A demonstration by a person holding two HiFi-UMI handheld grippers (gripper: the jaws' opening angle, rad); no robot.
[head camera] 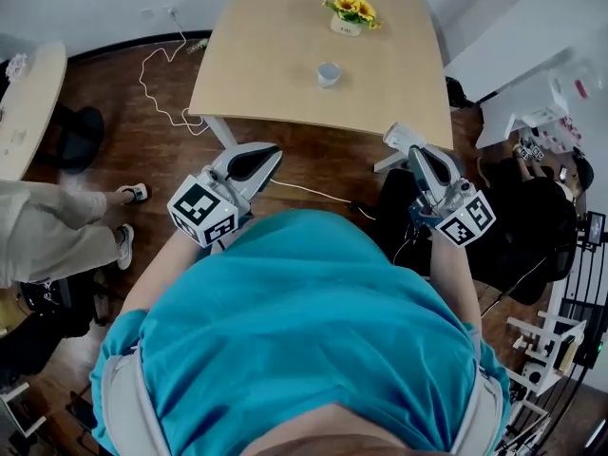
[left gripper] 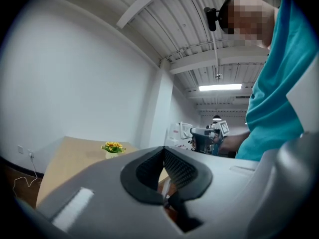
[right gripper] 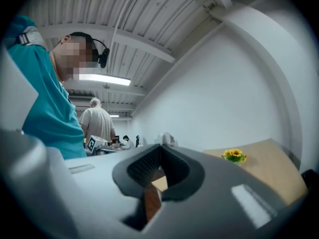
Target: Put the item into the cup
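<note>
A small white cup (head camera: 328, 73) stands near the middle of the light wooden table (head camera: 275, 55), well ahead of both grippers. Behind it is a pot of yellow flowers (head camera: 351, 11), which also shows in the left gripper view (left gripper: 113, 147) and the right gripper view (right gripper: 234, 155). I see no other loose item on the table. My left gripper (head camera: 258, 160) is held off the table's near edge, over the floor; its jaws meet at the tip (left gripper: 162, 151) with nothing between them. My right gripper (head camera: 423, 160) hangs near the table's right corner, likewise shut and empty (right gripper: 159, 148).
A white cable (head camera: 161, 84) trails over the dark wood floor left of the table. A seated person's legs (head camera: 47, 236) and a second table (head camera: 24, 103) are at the far left. A black chair (head camera: 532, 226) and white racks (head camera: 546, 122) crowd the right.
</note>
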